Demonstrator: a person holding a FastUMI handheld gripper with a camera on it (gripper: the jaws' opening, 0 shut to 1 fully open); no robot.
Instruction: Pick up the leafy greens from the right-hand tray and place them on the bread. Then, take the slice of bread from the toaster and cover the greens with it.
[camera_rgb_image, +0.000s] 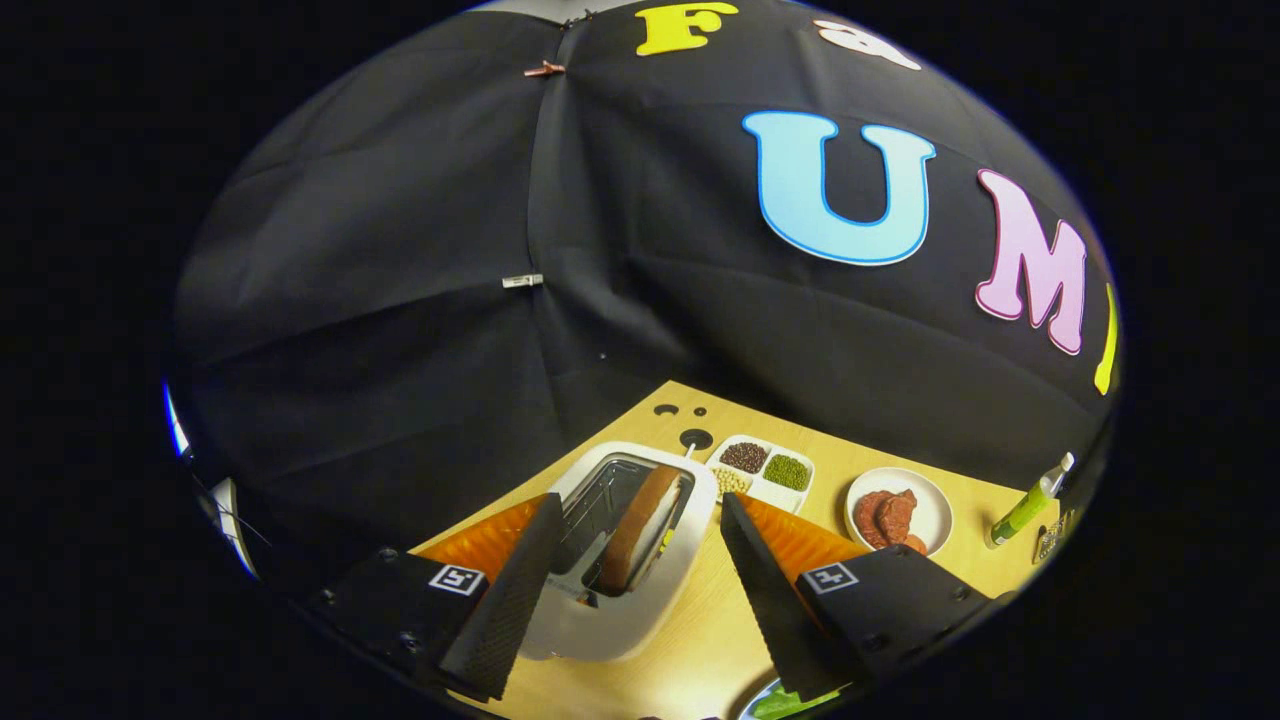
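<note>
One slice of bread (640, 525) stands up in the white toaster (620, 560), right between the fingers (632, 590). They are wide open and hold nothing. Bread is light and soft, so I think a gentle pinch on its flat sides near the top is best. Leafy greens (785, 703) peek out at five o'clock on the table (700, 640).

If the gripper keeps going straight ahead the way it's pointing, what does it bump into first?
Most likely the bread slice standing in the white toaster. It sits just ahead, between the open gripper's fingers. Depth is hard to judge, so a finger might touch the toaster's rim first.
</note>
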